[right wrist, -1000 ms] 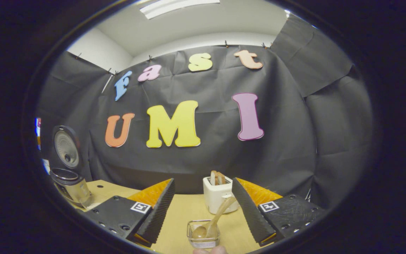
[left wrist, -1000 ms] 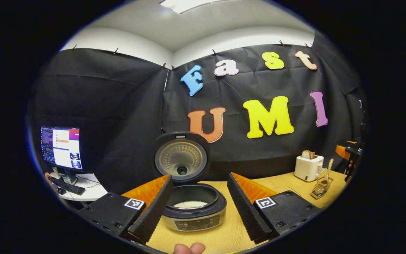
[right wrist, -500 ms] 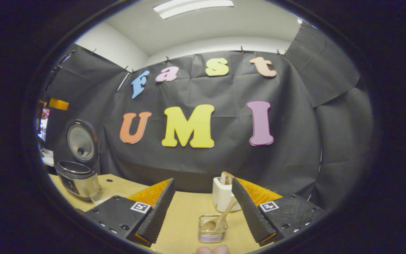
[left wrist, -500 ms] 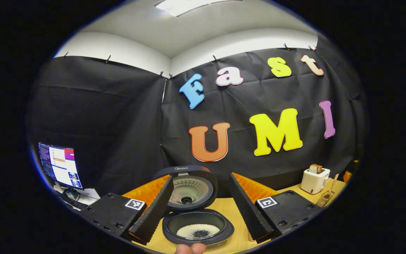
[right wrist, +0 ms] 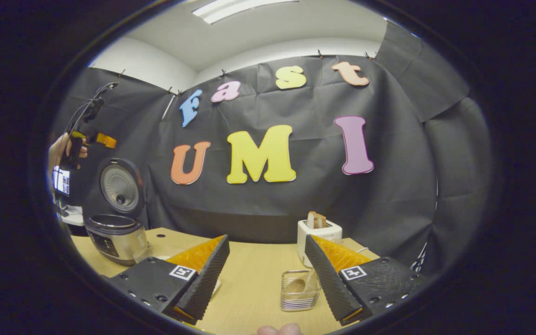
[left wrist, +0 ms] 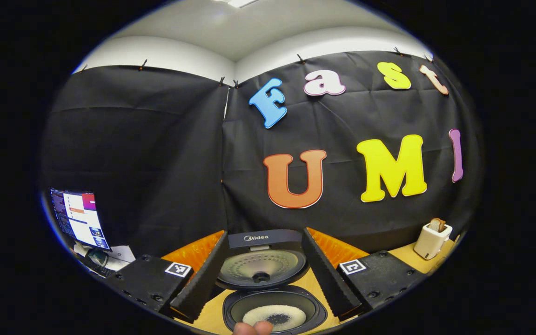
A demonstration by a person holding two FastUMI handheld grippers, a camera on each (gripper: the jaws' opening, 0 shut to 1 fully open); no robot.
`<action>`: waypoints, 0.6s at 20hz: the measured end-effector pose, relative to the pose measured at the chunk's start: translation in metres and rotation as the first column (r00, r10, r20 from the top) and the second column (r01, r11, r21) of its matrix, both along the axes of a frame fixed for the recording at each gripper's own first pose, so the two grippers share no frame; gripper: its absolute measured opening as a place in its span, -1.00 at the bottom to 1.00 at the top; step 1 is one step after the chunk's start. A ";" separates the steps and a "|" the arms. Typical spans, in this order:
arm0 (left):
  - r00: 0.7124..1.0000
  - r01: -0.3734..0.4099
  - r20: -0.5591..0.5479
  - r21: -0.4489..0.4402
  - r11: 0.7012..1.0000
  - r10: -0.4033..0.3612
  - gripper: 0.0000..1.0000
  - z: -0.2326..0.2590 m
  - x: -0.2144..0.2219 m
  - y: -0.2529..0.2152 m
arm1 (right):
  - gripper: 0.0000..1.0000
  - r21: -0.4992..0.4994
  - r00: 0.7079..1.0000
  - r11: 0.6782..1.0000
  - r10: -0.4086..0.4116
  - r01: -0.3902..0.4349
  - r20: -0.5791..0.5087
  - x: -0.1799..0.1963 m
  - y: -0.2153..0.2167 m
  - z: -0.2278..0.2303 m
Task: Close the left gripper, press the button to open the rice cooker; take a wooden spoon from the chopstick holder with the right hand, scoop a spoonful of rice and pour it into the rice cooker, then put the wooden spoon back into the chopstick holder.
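Over the counter (right wrist: 249, 288), both hand-held grippers (left wrist: 264, 284) (right wrist: 263, 284) gape empty; cooker (left wrist: 272, 298) lid up, rice inside, spoon (right wrist: 298, 284) in holder (right wrist: 299, 292).

— What could we not make out ahead of the left gripper (left wrist: 261, 300)?

— The rice cooker (left wrist: 275, 307) sat between its spread fingers, its near rim cut off at the lower edge; we saw the rice (left wrist: 275, 315) partly, behind a fingertip (left wrist: 251, 328) itself cropped. The monitor (left wrist: 77, 218) to its left was too small to read.

— And ahead of the right gripper (right wrist: 268, 291)?

— The wooden spoon (right wrist: 298, 284) in the chopstick holder (right wrist: 299, 291) was blurred through the wall, its handle hidden behind the right-hand finger. The toaster (right wrist: 319, 232) beyond was half covered too.
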State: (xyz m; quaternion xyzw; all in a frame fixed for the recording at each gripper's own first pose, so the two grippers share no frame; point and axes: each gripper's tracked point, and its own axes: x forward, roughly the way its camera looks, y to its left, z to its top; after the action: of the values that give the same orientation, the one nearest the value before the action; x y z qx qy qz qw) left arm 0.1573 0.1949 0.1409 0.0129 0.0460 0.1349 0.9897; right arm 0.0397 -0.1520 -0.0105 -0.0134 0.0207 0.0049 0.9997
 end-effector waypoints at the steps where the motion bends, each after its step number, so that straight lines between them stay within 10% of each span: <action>1: 1.000 0.000 -0.007 -0.018 1.000 0.000 0.98 0.001 0.008 0.002 | 0.93 0.007 1.000 1.000 -0.004 0.004 -0.008 -0.001 -0.002 -0.004; 12: 0.976 -0.100 -0.204 -0.111 0.989 0.076 0.99 -0.025 0.089 0.052 | 0.92 -0.032 0.997 0.998 -0.052 0.053 0.051 -0.002 -0.015 0.010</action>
State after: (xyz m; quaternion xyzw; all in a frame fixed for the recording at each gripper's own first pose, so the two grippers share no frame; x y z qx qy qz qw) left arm 0.2460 0.2472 0.1158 -0.0353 0.1533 0.1736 0.9722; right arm 0.0378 -0.1669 -0.0002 -0.0295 -0.0039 -0.0220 0.9993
